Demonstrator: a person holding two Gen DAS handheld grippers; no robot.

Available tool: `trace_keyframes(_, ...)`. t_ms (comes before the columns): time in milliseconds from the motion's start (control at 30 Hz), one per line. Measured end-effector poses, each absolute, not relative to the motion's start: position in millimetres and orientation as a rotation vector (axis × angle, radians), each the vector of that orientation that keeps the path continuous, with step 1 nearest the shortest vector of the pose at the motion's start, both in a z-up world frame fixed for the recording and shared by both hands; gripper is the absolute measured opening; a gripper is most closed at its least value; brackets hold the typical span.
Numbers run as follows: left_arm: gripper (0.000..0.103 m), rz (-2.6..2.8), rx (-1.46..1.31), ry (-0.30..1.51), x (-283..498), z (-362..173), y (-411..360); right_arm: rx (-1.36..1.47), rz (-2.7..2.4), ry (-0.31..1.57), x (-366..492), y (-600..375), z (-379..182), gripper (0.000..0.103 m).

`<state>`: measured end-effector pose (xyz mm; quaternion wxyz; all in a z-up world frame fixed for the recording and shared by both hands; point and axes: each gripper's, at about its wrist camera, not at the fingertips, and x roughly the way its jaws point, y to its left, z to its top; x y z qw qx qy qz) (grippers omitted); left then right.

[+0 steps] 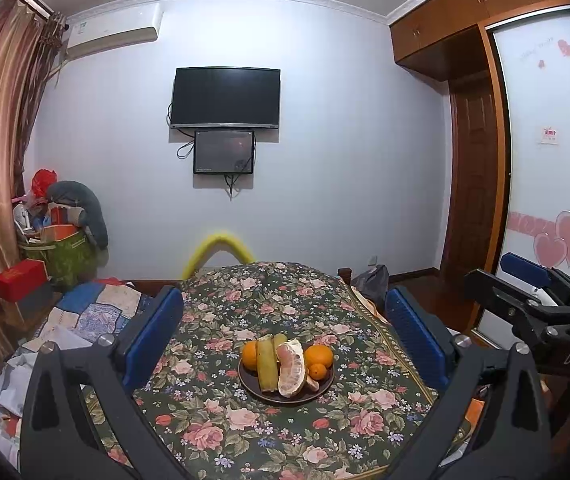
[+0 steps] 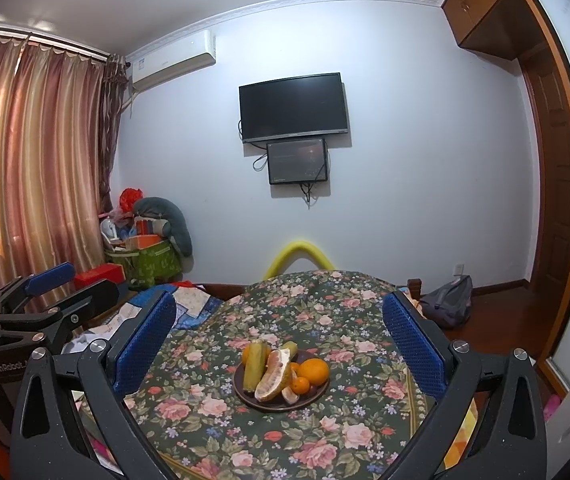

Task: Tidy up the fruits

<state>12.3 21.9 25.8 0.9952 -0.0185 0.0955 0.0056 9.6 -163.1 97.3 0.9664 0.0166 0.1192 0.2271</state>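
Wall-mounted television (image 1: 225, 97), air conditioner (image 1: 113, 31), striped curtains (image 2: 33, 152).

Two wrist cameras, side by side, both facing the far wall across the floral table

Left wrist view looks forward between its own blue fingers (image 1: 153, 336), down a little onto the tablecloth (image 1: 213, 412), the plate of fruit (image 1: 323, 390) near and almost centred; the right gripper (image 1: 525, 276) pokes in at its right edge, just beside; right wrist view sits to the right at a like height, facing the same way, the left gripper (image 2: 51, 276) showing at its left edge; both share the plate (image 2: 241, 394), the cloth (image 2: 213, 412), the wall television (image 1: 225, 96) and the curtain (image 2: 37, 152); the wardrobe (image 1: 545, 160) fills more of the left view.
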Motion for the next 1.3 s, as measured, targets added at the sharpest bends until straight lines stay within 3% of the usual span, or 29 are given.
trace_keyframes(1300,0.103,-0.035,-0.032,0.208,19.3,22.9,21.4,0.011,0.438,0.249,11.1,-160.9,101.0,0.103)
